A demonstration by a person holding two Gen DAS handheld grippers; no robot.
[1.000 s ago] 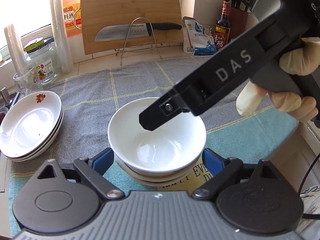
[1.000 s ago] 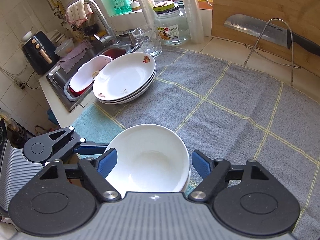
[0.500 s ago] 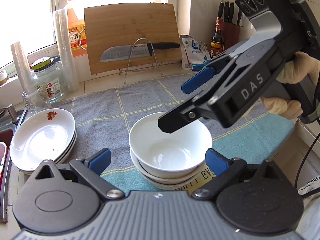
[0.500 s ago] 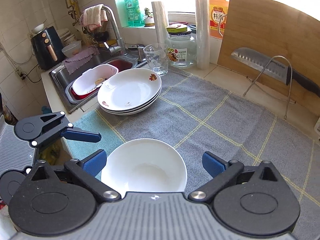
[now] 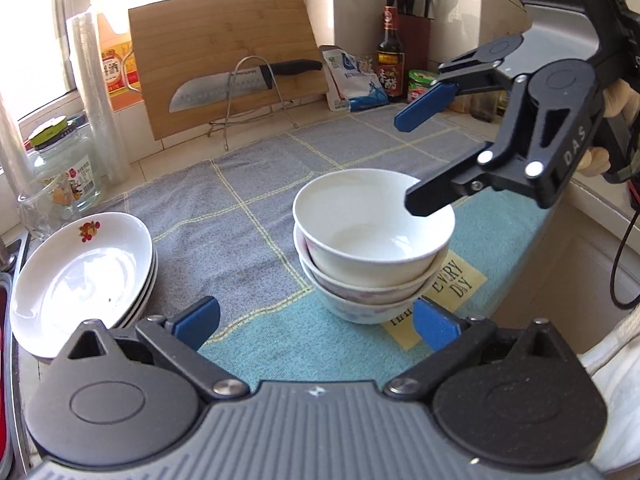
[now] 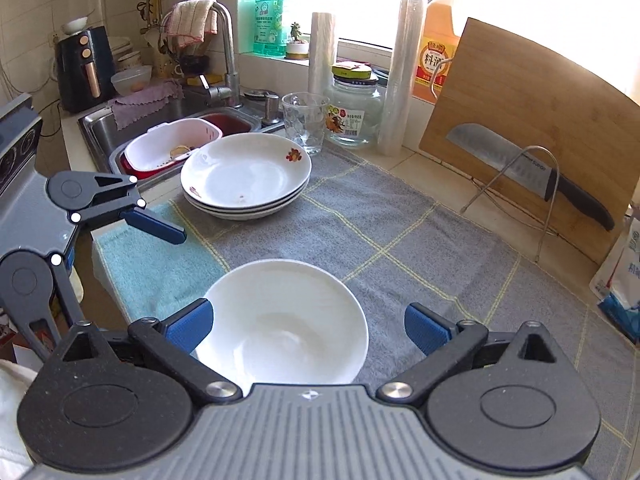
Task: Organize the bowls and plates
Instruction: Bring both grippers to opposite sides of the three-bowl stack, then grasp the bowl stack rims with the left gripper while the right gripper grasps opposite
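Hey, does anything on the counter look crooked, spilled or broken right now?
Only one thing: the top bowl sits tilted in the bowl stack, its rim higher on the left in the left wrist view, not nested flat. The plate stack looks even. No spills or breakage show on the towel.

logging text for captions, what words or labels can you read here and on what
"DAS": right gripper
"SUPOR": knife blade
"料酒": orange bottle
"EVERY DAY", partly covered: towel
Sauce bottle, jar, white bag: too blurred to read

Left hand-held gripper (image 5: 316, 322) and right hand-held gripper (image 6: 308, 330) have just opened wide, empty.
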